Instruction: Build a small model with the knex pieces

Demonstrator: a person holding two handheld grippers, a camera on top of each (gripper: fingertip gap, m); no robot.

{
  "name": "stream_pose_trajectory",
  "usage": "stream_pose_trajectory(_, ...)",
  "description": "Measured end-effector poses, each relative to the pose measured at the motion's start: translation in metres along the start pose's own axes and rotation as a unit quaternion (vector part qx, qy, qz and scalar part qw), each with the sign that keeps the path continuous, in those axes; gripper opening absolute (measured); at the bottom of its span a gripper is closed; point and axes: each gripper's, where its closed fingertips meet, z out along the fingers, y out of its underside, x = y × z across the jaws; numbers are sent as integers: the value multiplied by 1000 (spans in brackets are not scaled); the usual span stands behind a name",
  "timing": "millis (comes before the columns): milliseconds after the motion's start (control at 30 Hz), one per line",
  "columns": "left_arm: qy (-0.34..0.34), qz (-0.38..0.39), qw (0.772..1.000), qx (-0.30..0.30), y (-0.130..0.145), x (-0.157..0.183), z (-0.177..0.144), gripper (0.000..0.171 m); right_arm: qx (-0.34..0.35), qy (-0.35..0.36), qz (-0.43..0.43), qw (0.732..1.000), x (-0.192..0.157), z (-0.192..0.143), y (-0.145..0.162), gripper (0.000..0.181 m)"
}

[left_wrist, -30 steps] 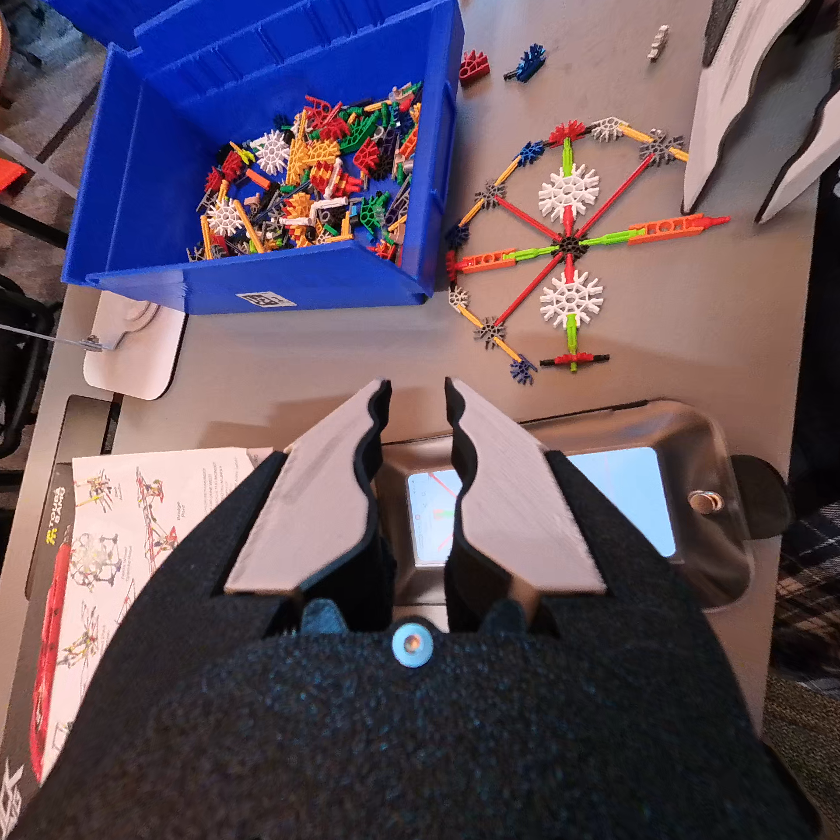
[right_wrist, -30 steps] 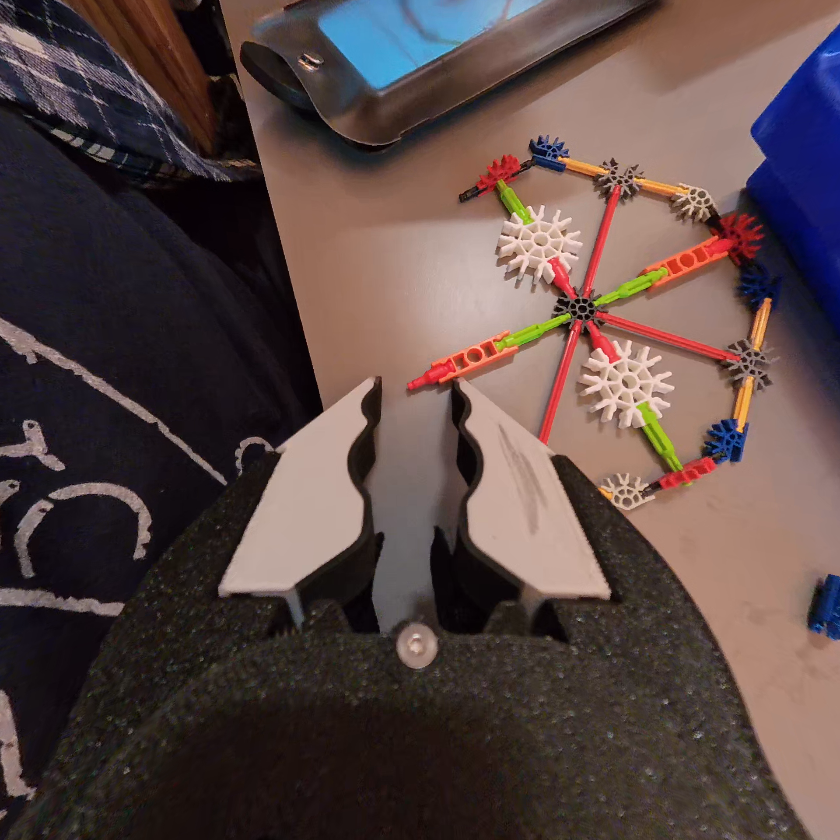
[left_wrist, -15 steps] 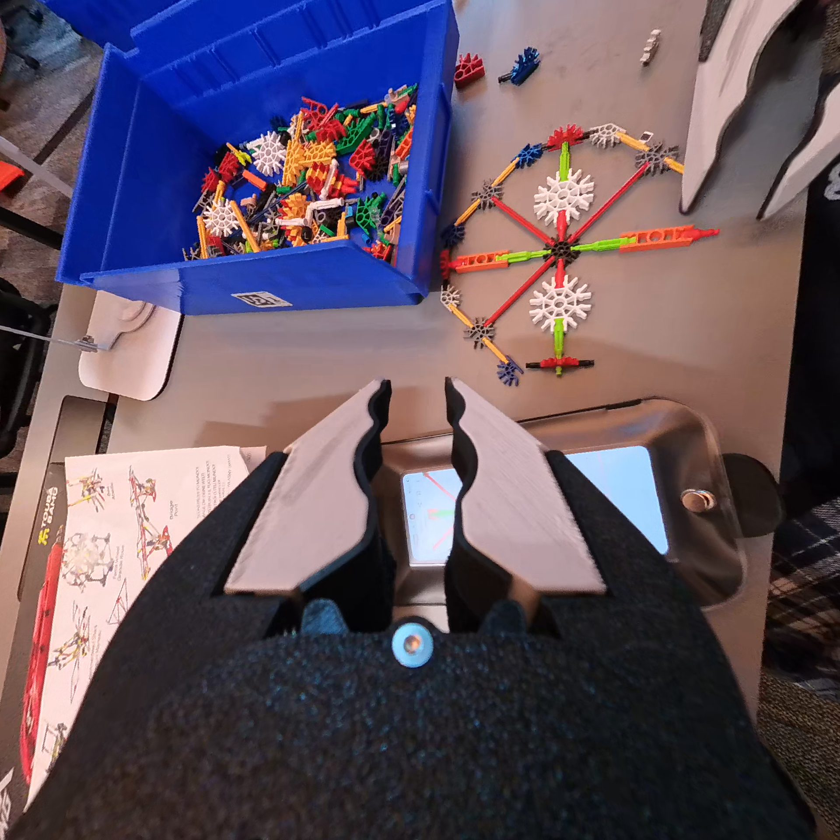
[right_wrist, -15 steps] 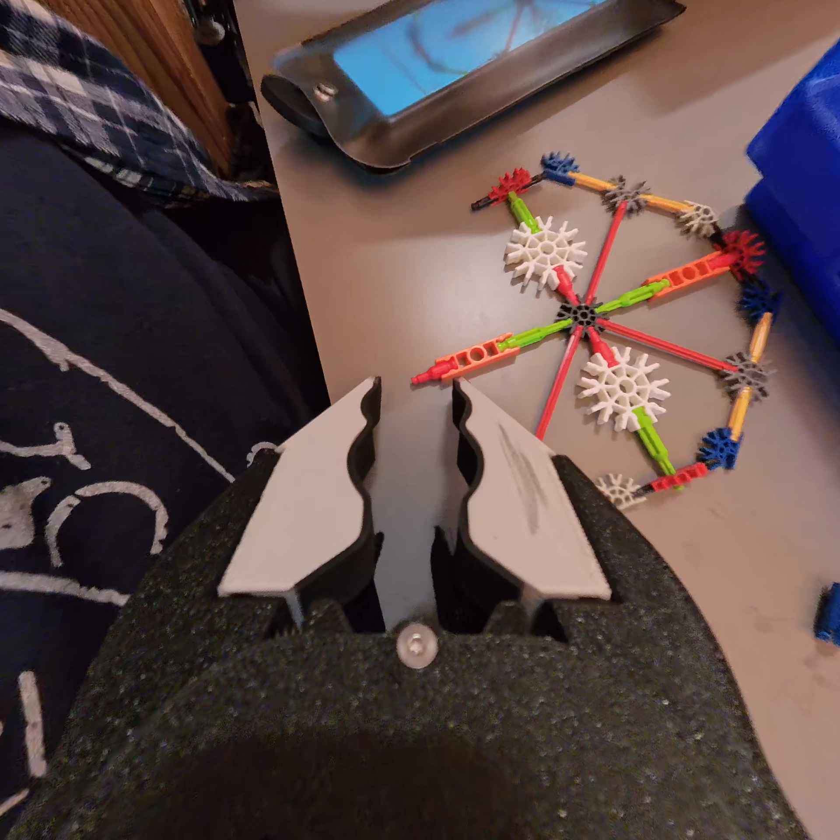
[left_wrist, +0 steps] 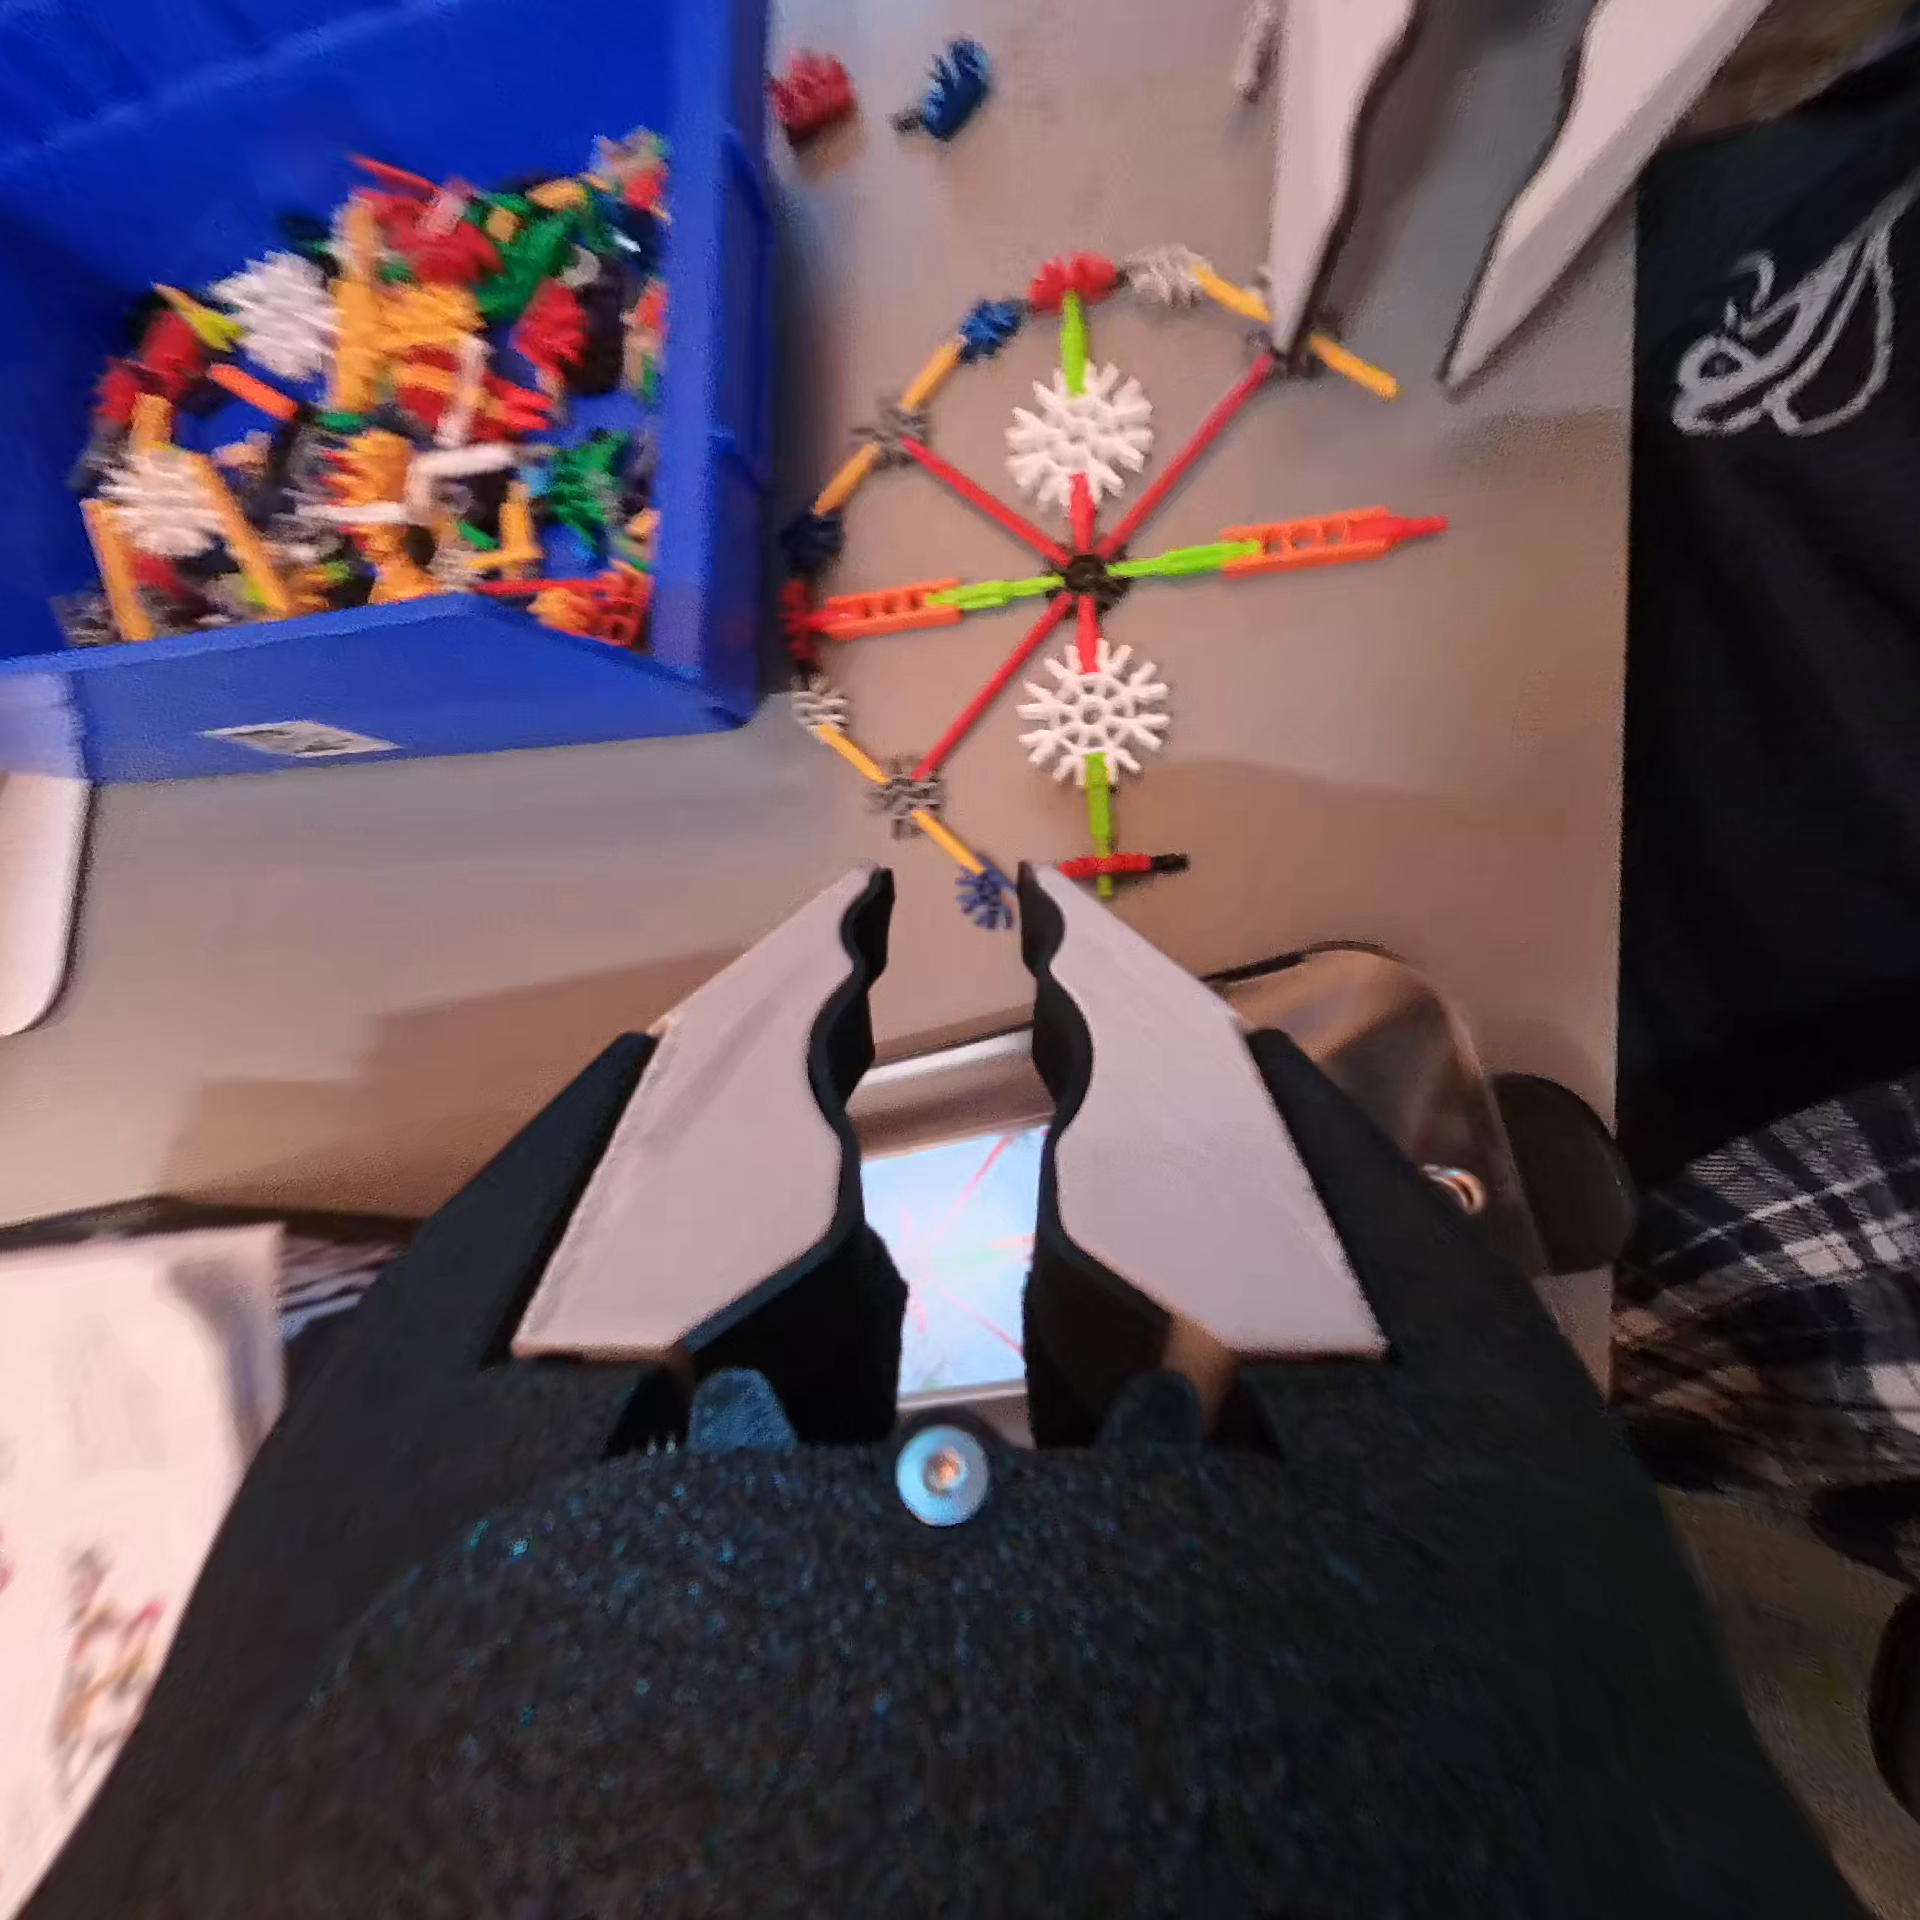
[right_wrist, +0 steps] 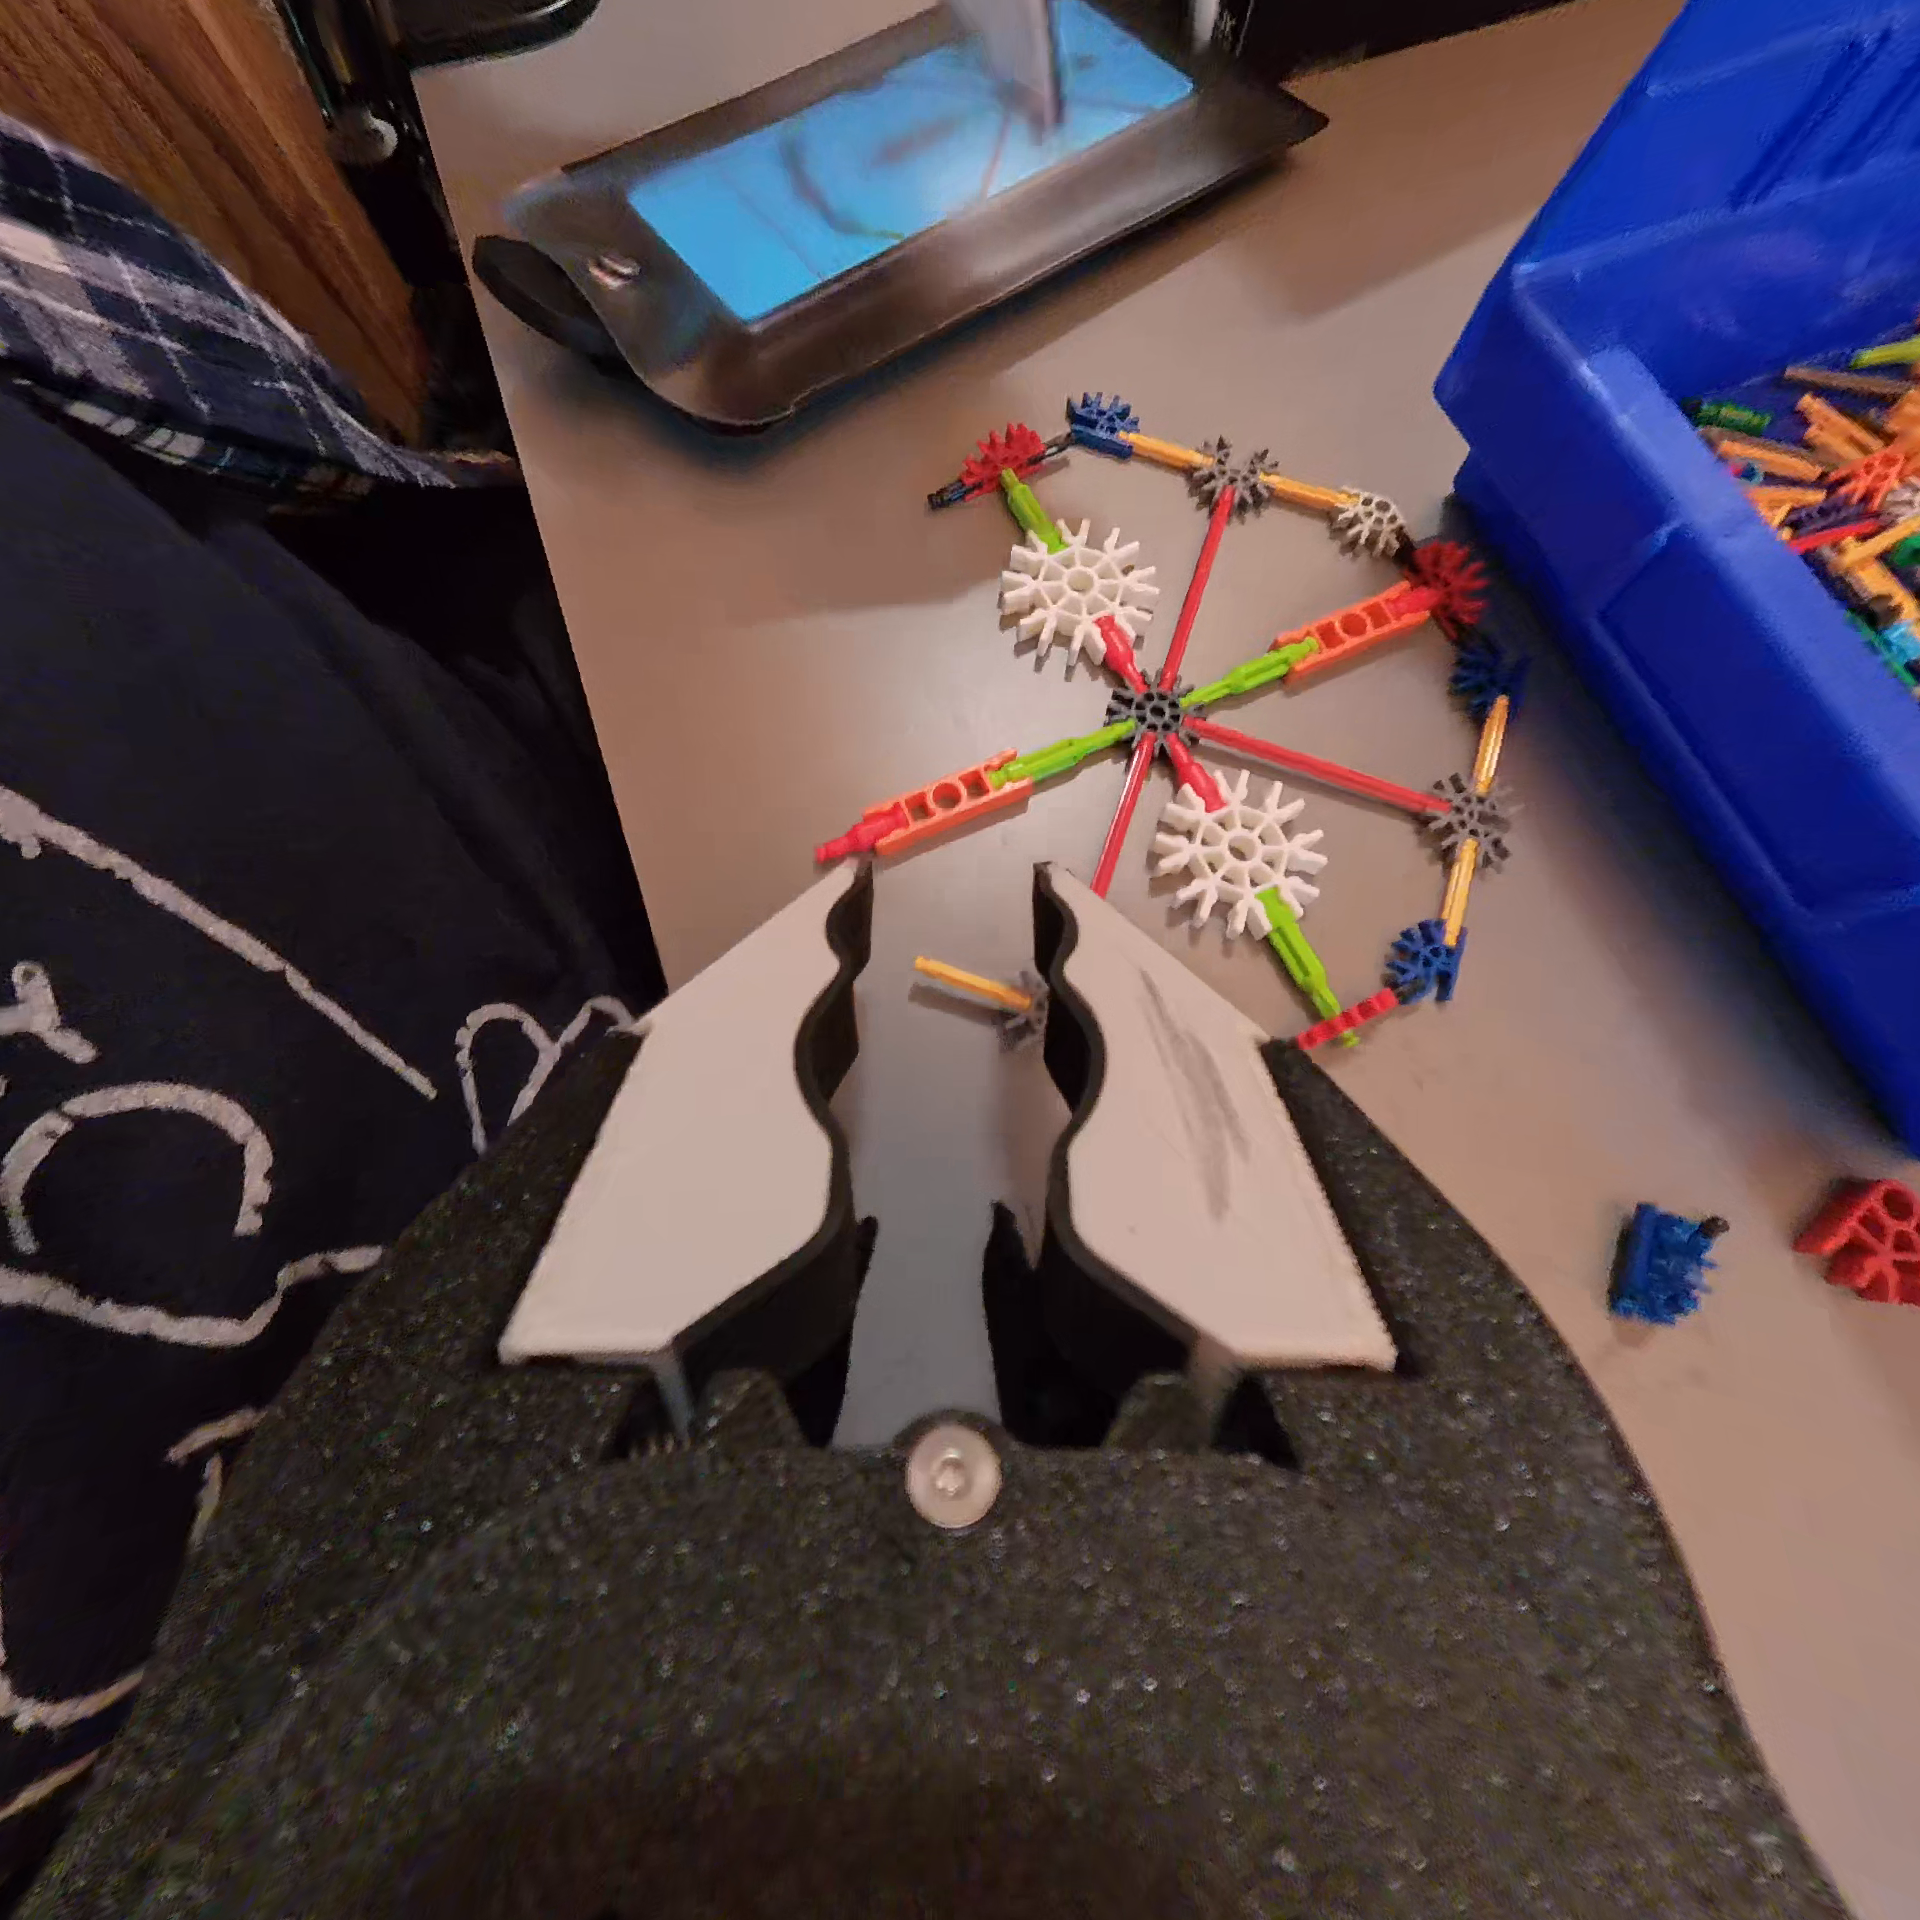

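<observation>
A flat wheel model of coloured rods and connectors [left_wrist: 1086, 571] lies on the grey table beside a blue bin. My left gripper [left_wrist: 954, 883] is open and empty above a phone in a case. Its tips flank the blue connector [left_wrist: 985, 896] at the near end of the rim. My right gripper [right_wrist: 951, 873] is open at the wheel's [right_wrist: 1153, 712] other side. A yellow rod [right_wrist: 971, 982] with a grey connector at the rim's end lies on the table between its fingers. In the left wrist view the right gripper [left_wrist: 1371, 358] stands at that rim end.
The blue bin [left_wrist: 416, 675] [right_wrist: 1683, 582] holds several loose pieces. The phone in its case [left_wrist: 1382, 1039] [right_wrist: 904, 177] lies near the table edge. Loose red [right_wrist: 1870, 1236] and blue [right_wrist: 1662, 1262] pieces lie by the bin. A person in dark clothing [right_wrist: 260, 831] is at the edge. An instruction sheet [left_wrist: 104, 1455] lies at the left. Left tips to right tips: about 15 cm.
Both grippers have moved in toward the wheel. The left now has the blue connector between its tips. The right now has the yellow rod end between its fingers. Neither gap has changed.
</observation>
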Motion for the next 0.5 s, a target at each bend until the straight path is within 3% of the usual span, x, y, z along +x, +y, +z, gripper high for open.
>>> stream_pose_trajectory(300,75,11,996,-50,8,33,35,33,-15,-6,-83,996,17,38,-44,28)
stream_pose_trajectory(500,73,-4,995,-64,14,36,44,35,-40,-37,-116,992,25,72,-55,22)
